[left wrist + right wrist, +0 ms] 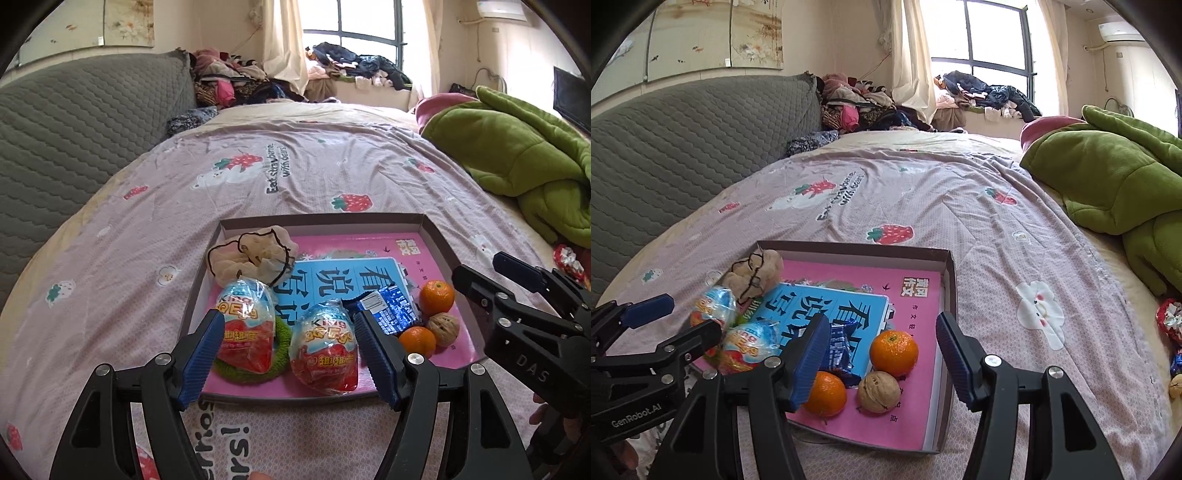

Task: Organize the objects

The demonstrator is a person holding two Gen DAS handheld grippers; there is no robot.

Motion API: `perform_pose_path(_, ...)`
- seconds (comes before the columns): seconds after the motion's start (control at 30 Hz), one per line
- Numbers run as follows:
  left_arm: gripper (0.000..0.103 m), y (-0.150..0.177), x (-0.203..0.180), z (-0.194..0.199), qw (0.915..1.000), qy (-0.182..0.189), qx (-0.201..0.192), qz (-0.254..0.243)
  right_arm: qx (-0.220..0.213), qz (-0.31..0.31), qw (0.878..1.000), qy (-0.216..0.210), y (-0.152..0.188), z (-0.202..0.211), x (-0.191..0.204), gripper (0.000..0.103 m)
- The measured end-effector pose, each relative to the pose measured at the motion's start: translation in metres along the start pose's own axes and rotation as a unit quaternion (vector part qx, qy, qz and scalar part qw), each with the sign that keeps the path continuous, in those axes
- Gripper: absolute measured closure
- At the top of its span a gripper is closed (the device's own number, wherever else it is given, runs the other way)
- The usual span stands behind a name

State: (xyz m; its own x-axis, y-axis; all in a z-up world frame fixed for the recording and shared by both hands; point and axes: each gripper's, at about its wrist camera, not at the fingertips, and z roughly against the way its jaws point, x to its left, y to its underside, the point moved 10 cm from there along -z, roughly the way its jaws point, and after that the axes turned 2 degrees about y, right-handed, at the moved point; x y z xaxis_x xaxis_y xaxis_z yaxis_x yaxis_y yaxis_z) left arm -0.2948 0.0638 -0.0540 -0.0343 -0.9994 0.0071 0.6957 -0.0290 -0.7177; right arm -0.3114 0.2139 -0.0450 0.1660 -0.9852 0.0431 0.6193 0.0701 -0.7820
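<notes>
A shallow box [436, 236] lies on the bed with a pink and blue book [354, 273] in its bottom. In it lie two wrapped toy eggs [245, 325] [325, 350], a green ring [280, 354], a beige scrunchie [255, 254], a blue snack packet [391, 310], two oranges [436, 297] [417, 341] and a walnut [443, 328]. My left gripper [288, 354] is open and empty over the eggs at the box's near edge. My right gripper [879, 362] is open and empty above the oranges [894, 352] and walnut [879, 391].
A green blanket [1108, 177] lies on the bed's right side. A grey quilted headboard [683, 147] runs along the left. Loose wrapped sweets [1171, 321] lie on the bed at far right. Clothes [857, 107] are piled by the window.
</notes>
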Motion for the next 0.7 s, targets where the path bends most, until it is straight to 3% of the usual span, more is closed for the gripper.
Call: perform_pose_path(0.7,0.029,-0.007,0.015,0.043,0.9995,-0.001,-0.027,0.019,-0.04,0.008,0.999,-0.013,-0.006,0.06,0.025,0.043)
